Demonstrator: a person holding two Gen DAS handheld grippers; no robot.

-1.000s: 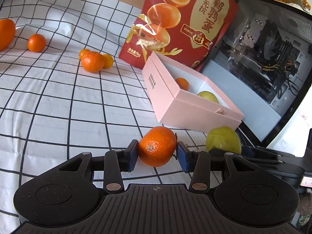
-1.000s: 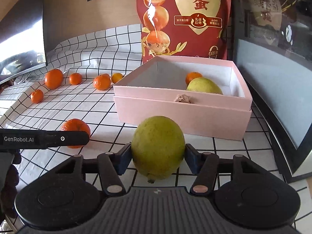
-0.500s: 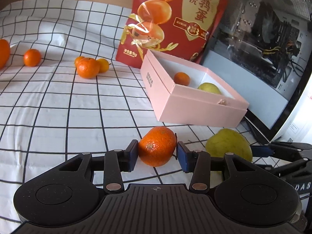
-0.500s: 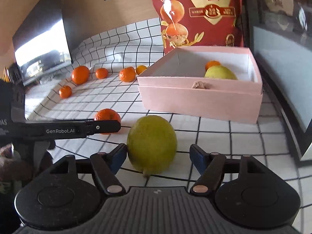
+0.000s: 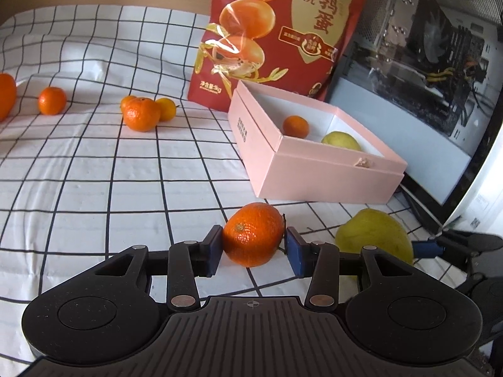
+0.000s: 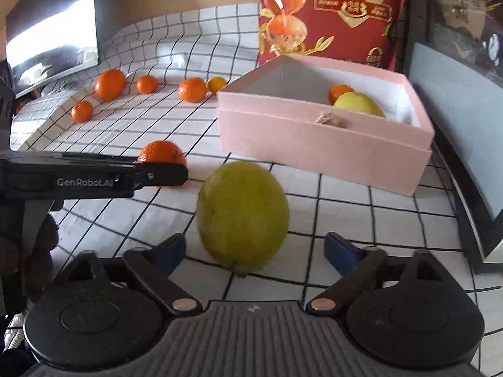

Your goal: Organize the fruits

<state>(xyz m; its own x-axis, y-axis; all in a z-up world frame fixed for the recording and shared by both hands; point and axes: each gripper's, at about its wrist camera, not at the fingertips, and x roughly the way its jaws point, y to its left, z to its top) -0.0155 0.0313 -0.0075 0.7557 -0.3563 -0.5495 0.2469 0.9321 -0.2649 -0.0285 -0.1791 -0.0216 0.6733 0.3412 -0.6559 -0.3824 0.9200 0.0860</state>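
My left gripper (image 5: 254,249) has its pads against an orange tangerine (image 5: 253,234) resting on the checked cloth; in the right wrist view the same tangerine (image 6: 162,152) shows behind the left gripper's finger (image 6: 94,177). My right gripper (image 6: 254,249) is open, its pads apart from a yellow-green pear (image 6: 242,215) that stands on the cloth between them; the pear also shows in the left wrist view (image 5: 374,235). The pink box (image 5: 314,185) lies just beyond, holding a small tangerine (image 5: 295,126) and another pear (image 5: 340,138).
Several loose tangerines (image 5: 140,118) lie on the cloth at the far left (image 6: 110,84). A red snack bag (image 5: 283,31) stands behind the box. A computer case (image 5: 424,62) stands to the right of the box. A dark monitor (image 6: 53,31) is at the far left.
My right gripper has opened and let go of the pear, which now stands on the cloth. My left gripper still has the tangerine between its pads.
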